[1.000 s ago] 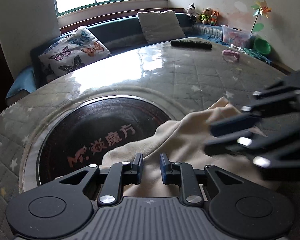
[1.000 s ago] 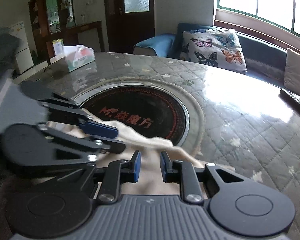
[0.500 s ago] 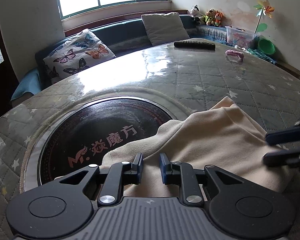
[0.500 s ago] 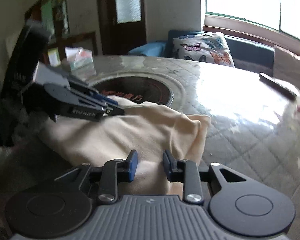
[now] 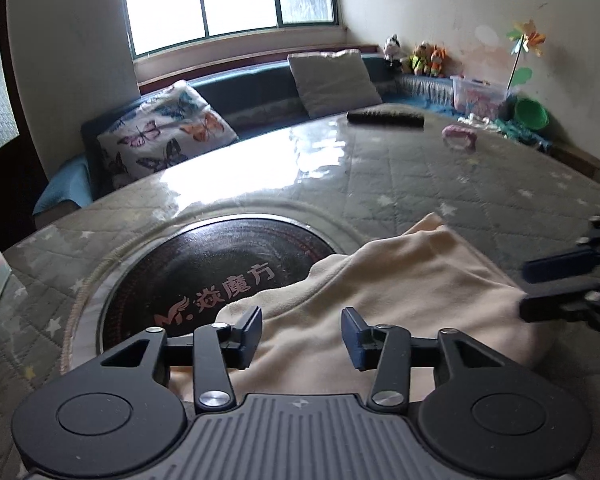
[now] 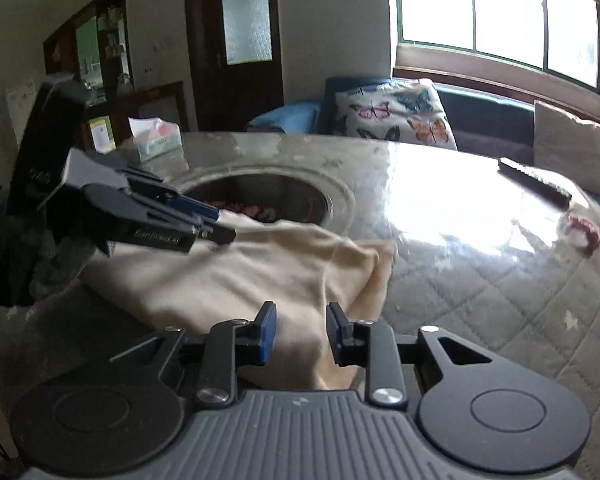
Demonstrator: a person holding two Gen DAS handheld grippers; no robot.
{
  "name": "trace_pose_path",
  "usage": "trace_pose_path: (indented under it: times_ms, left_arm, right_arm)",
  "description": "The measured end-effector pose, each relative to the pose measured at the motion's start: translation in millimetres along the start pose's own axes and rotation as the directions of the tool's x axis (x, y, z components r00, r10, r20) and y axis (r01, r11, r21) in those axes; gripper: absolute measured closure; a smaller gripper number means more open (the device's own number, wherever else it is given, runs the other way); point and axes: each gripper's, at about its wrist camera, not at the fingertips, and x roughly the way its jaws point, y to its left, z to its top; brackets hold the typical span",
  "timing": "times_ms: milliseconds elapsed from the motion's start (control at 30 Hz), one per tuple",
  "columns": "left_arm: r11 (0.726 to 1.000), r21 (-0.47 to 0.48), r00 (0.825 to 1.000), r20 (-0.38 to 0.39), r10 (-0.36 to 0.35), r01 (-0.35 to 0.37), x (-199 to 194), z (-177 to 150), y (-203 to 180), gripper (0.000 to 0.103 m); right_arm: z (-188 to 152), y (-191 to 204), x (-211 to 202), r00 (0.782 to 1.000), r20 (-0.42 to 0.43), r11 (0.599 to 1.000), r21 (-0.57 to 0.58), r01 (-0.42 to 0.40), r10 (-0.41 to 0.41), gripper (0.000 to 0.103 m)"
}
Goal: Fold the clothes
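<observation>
Your left tool (image 5: 301, 332) has its jaws apart over the cream garment (image 5: 388, 292); they have just been opening, and the cloth lies under and between them with neither pad pressing on it. Your right tool (image 6: 301, 334) stands at a narrower gap, its jaws having opened a little just now, and the cloth lies loose beneath it too, not pinched.

In the left wrist view you see the right tool (image 5: 568, 284) coming in from the right edge, its fingertips at the garment's right edge. In the right wrist view the left tool (image 6: 216, 222) reaches in from the left, its tips just above the far side of the cloth.

The garment sits in a folded heap on the near part of the round bench (image 5: 440, 176), which has a quilted, star-printed cover under a glossy sheet. One corner of the cloth overlaps the dark round insert (image 5: 204, 276) with red lettering in the middle of the bench.

Farther off on the bench you have a dark remote (image 5: 386, 117) and a small pink object (image 5: 459, 136). A tissue box (image 6: 156, 142) stands at the far left edge in the right wrist view. Beyond the bench, a butterfly cushion (image 5: 164, 132) and a plain grey cushion (image 5: 334, 80) lean on a window seat.
</observation>
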Motion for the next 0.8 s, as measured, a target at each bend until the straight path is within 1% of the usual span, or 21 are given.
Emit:
trace_pose_path:
  times_ms: [67,167,333,433,467,500,567,633,700,800]
  left_arm:
    - [1.0,-0.006,1.0,0.016,0.0,0.0,-13,-6,-1,0.051]
    - [1.0,-0.019,0.999,0.042,0.024,-0.024,-35,-21,-2,0.047]
    - [0.993,-0.093,0.996,0.045,0.081,-0.076,-61,-47,7,0.047]
    - [0.988,-0.125,0.993,0.052,0.103,-0.096,-71,-57,9,0.049]
    - [0.987,-0.129,0.993,0.054,0.106,-0.098,-72,-59,10,0.049]
    - [0.987,-0.136,0.994,0.055,0.098,-0.09,-73,-60,10,0.049]
    - [0.984,-0.149,0.994,0.048,0.101,-0.092,-71,-62,13,0.053]
    - [0.98,-0.17,0.994,0.032,0.106,-0.1,-68,-65,17,0.06]
    - [0.976,-0.187,0.994,0.015,0.112,-0.108,-65,-69,21,0.068]
    - [0.975,-0.194,0.994,0.004,0.108,-0.106,-64,-76,23,0.068]
  right_arm:
    - [2,6,2,1.0,0.008,1.0,-0.013,-0.009,0.01,0.076]
    - [2,12,9,1.0,0.004,1.0,-0.014,-0.022,0.022,0.076]
    - [-4,16,19,0.999,-0.019,0.999,-0.003,-0.034,0.034,0.075]
    - [-7,16,22,0.999,-0.027,0.999,0.007,-0.035,0.036,0.072]
    - [-7,16,22,0.999,-0.026,0.999,0.009,-0.037,0.037,0.069]
    - [-7,16,22,0.999,-0.025,0.999,0.01,-0.037,0.037,0.069]
    - [-7,19,22,0.999,-0.027,0.999,0.003,-0.037,0.037,0.068]
    - [-7,20,23,0.999,-0.034,0.999,-0.004,-0.034,0.034,0.067]
    - [-9,19,24,0.999,-0.038,0.999,-0.001,-0.035,0.035,0.067]
    - [-10,15,24,0.998,-0.042,0.999,0.015,-0.038,0.038,0.067]
